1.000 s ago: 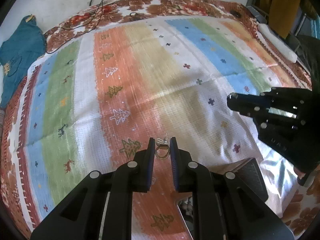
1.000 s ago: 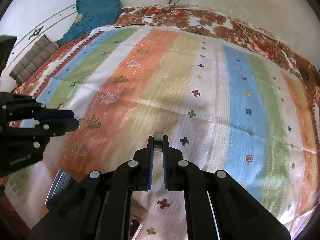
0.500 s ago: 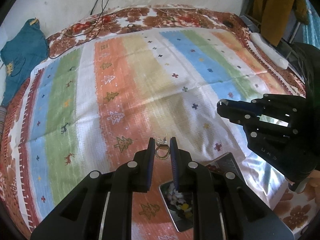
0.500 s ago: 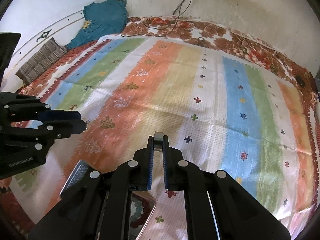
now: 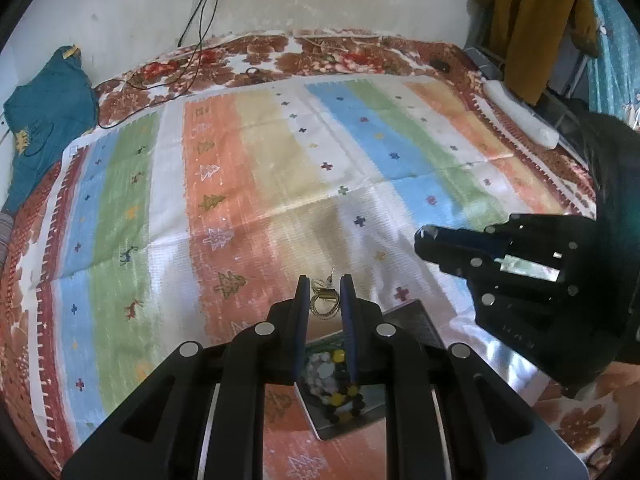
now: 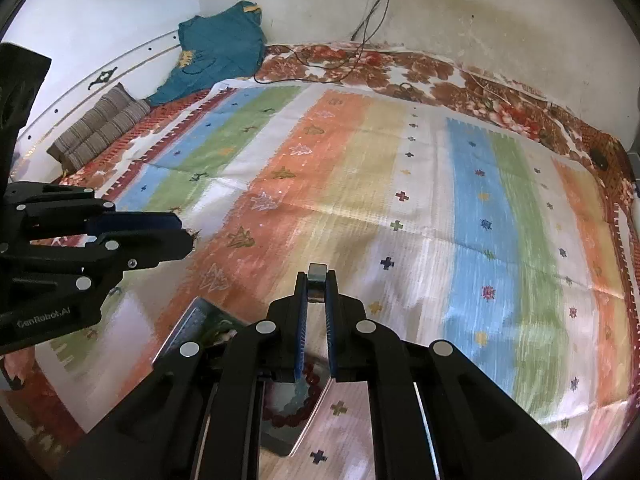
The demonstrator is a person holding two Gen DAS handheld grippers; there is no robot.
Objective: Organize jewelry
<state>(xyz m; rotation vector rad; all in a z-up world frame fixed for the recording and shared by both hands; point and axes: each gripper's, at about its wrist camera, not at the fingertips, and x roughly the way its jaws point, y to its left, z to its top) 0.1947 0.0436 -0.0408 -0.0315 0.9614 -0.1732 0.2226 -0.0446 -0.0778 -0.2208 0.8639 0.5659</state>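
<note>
Between left claw [image 5: 324, 298] fingertips, gold earring [image 5: 325, 303].

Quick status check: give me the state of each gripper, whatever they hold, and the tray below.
left gripper: shut on gold earring, held above the tray
gold earring: pinched between the fingers, clear of the mat
right gripper: shut on small metal piece
small metal piece: clamped at the fingertips
tray: on the striped mat, beaded jewelry inside
</note>
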